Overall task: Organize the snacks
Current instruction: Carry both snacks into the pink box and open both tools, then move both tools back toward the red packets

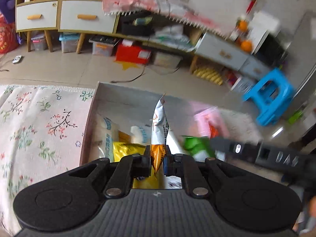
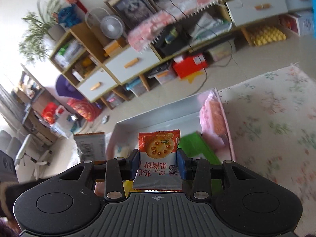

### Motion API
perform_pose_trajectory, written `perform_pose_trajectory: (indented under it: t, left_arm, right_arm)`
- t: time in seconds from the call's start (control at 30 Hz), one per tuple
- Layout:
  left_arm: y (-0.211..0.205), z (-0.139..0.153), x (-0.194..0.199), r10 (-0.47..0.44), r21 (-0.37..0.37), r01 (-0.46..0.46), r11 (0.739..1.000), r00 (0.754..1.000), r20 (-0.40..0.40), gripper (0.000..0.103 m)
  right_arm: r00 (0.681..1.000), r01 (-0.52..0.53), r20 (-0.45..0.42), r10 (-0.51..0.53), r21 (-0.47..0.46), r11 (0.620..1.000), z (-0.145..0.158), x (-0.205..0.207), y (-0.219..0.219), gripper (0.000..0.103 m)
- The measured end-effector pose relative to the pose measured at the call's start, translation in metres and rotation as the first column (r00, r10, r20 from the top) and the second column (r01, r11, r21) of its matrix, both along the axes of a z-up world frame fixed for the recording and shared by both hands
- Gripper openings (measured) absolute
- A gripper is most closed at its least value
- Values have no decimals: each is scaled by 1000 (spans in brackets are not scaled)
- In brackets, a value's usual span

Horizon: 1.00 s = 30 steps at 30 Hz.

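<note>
I am carrying two more snacks, left gripper [image 1: 157, 159] clamping a silver-orange packet [image 1: 160, 130], right gripper [image 2: 159, 163] pinching a jam biscuit packet [image 2: 158, 158], toward the half-filled box [image 1: 126, 96].

Soft, even daylight is filling both views, with no hard shadows falling anywhere. In the right wrist view the far left edge is blowing out to white, so the light is coming in from that side. In the left wrist view, motion blur is smearing the right half: the blue stool [image 1: 270, 101], the oranges [image 1: 244, 35] and the pink packet [image 1: 207, 118] are all streaking, while the floral cloth [image 1: 39, 122] at left is staying crisp. Fisheye distortion is bending the cabinet [image 2: 118, 65] lines toward the frame edges, and the corners are darkening into black. A pale glare streak is glinting on the floor at right centre of the left view.
</note>
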<state>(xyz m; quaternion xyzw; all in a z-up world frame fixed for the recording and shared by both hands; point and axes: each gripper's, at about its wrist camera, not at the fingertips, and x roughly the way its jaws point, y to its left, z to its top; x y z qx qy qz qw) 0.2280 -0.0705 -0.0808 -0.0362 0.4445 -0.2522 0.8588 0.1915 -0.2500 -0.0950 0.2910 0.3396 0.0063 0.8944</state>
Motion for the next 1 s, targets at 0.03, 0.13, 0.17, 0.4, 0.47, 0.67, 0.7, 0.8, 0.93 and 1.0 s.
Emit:
perform_pose_trajectory:
  t: [0.03, 0.13, 0.17, 0.4, 0.47, 0.67, 0.7, 0.8, 0.93, 1.0]
  left_arm:
    - [-4, -3, 2, -5, 11, 5, 1000, 1000, -3, 10]
    - [-5, -5, 5, 4, -11, -4, 1000, 1000, -13, 15]
    - [-3, -3, 5, 16, -24, -16, 1000, 1000, -12, 19]
    - [17, 17, -32, 12, 9, -13, 1000, 997, 75, 39]
    - [28, 25, -42, 28, -15, -27, 1000, 998, 61, 41]
    - [61, 44, -101, 91, -15, -90, 996, 992, 84, 54]
    - [63, 45, -114, 83, 10, -85, 996, 992, 97, 54]
    - [66, 46, -142, 71, 43, -76, 996, 990, 118, 57]
    - [80, 48, -168, 113, 66, -122, 990, 985, 129, 65]
    - [87, 53, -174, 137, 68, -148, 987, 981, 140, 66]
  right_arm:
    - [1000, -3, -10, 3, -12, 1000, -2, 10, 1, 39]
    - [1000, 7, -28, -8, -34, 999, -9, 32, 3, 39]
    - [999, 16, -29, -16, -21, 1000, -12, 37, 1, 41]
    - [997, 72, 10, -72, 8, 997, -10, -2, -10, 56]
    - [996, 82, 23, -83, 21, 996, -8, -19, -15, 60]
    - [991, 126, 37, -130, 102, 987, 5, -88, -19, 60]
    - [991, 128, 35, -133, 108, 986, 7, -102, -15, 60]
    - [993, 118, 20, -120, 82, 990, 13, -141, -2, 65]
    - [996, 90, -14, -90, -29, 996, 28, -181, 21, 73]
    - [996, 90, -2, -91, -108, 990, 38, -200, 28, 76]
